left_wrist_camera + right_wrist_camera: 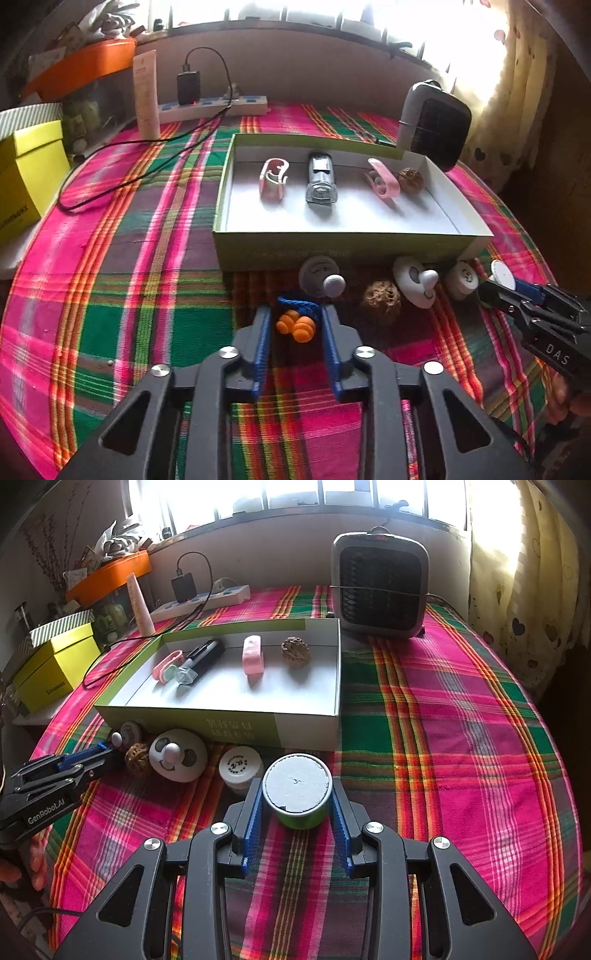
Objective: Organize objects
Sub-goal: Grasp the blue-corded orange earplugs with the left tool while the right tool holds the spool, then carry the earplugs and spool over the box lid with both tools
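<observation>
Orange earplugs point(297, 326) on a blue cord point(295, 304) lie on the plaid cloth between the blue fingers of my left gripper point(295, 314), which is shut on the bunched cord. My right gripper point(297, 788) is shut on a small green can with a white lid point(299, 818) standing on the cloth. A shallow white box point(332, 247) holds two pink clips point(273, 179), a clear-and-black bottle point(320, 179) and a walnut point(410, 180). In front of the box sit a grey hook disc point(319, 277), a second walnut point(382, 301), a white face-shaped hook point(413, 282) and a small white jar point(461, 280).
A small heater point(380, 587) stands behind the box at the right. A power strip point(214, 105) with a charger and a black cable lies at the back. Yellow boxes point(29, 173) and an orange tray sit at the left. A curtain hangs at the right.
</observation>
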{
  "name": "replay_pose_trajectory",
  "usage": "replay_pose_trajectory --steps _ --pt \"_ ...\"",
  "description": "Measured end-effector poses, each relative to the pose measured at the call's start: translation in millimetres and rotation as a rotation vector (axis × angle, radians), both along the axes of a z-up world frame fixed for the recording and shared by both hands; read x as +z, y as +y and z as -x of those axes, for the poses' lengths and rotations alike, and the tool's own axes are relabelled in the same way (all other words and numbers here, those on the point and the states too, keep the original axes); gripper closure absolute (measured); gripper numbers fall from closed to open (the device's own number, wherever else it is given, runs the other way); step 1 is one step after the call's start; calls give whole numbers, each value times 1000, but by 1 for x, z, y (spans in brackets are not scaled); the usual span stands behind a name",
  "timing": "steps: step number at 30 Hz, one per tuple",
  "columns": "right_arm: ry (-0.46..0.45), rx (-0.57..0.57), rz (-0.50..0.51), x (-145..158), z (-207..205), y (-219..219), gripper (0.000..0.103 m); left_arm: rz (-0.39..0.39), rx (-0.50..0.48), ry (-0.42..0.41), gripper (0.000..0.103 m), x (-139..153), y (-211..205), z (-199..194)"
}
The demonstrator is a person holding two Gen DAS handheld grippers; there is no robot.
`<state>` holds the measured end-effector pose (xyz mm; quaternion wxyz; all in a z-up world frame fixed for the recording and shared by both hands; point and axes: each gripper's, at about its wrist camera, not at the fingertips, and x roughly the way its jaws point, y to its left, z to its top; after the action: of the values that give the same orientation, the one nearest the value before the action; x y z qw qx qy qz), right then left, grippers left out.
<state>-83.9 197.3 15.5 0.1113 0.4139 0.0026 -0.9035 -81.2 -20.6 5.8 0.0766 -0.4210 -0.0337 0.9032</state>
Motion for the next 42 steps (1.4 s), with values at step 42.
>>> replay_pose_trajectory --steps 42 --pt "13 8 5 2 -3 -1 85 -29 7 -5 85 0 -1 -3"
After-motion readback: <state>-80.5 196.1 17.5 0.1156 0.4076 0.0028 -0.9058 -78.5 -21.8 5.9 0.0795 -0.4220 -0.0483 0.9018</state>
